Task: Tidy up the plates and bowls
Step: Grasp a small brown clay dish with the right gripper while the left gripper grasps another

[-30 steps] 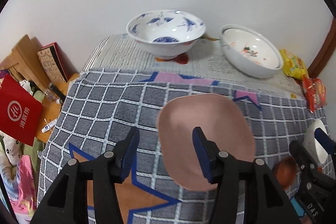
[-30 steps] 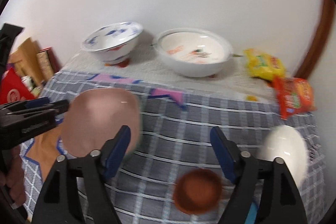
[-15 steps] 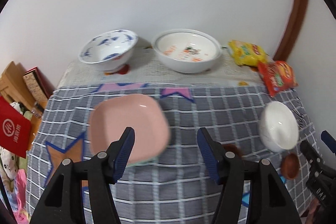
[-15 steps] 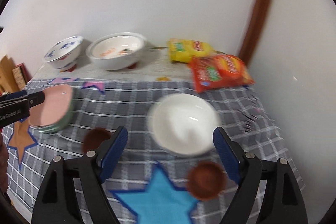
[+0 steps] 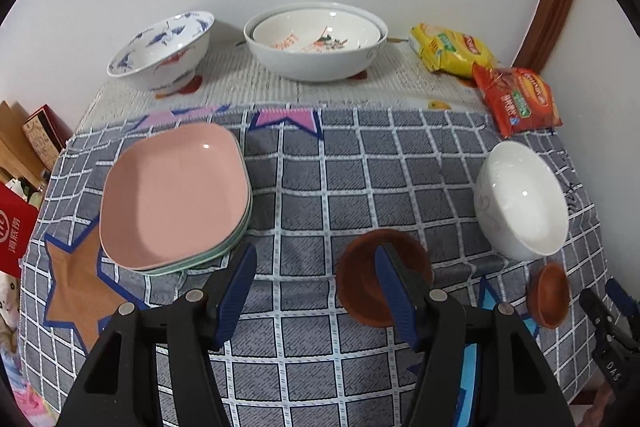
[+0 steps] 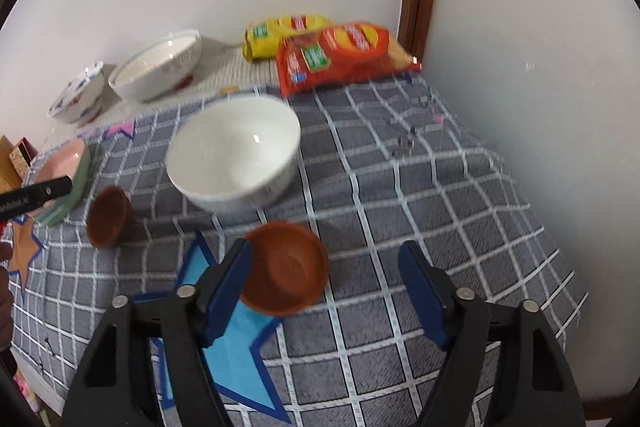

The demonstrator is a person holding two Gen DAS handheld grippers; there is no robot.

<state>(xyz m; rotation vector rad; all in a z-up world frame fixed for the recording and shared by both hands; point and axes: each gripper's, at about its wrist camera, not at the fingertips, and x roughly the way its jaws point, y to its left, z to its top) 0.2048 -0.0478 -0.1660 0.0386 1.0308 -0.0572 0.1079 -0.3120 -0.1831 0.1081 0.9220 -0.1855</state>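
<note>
A pink square plate [image 5: 172,195] lies on a stack of green plates at the table's left; the stack also shows in the right wrist view [image 6: 66,163]. A white bowl [image 5: 520,199] [image 6: 236,151] stands at the right. Two small brown bowls sit near the front: one [image 5: 370,283] [image 6: 106,217] partly behind my left gripper's right finger, one [image 5: 550,295] [image 6: 286,267] just ahead of my right gripper's left finger. My left gripper [image 5: 316,283] is open and empty. My right gripper [image 6: 326,283] is open and empty.
A blue-patterned bowl [image 5: 164,51] and a large white bowl [image 5: 316,41] stand at the back by the wall. Yellow [image 5: 450,51] and red [image 5: 516,99] snack bags lie at the back right. The checked cloth [image 5: 360,163] covers the table. Boxes [image 5: 24,143] lie off its left edge.
My left gripper has pulled back from the pink plate, which rests on the stack. My right gripper has swung right and come closer to the near brown bowl and white bowl.
</note>
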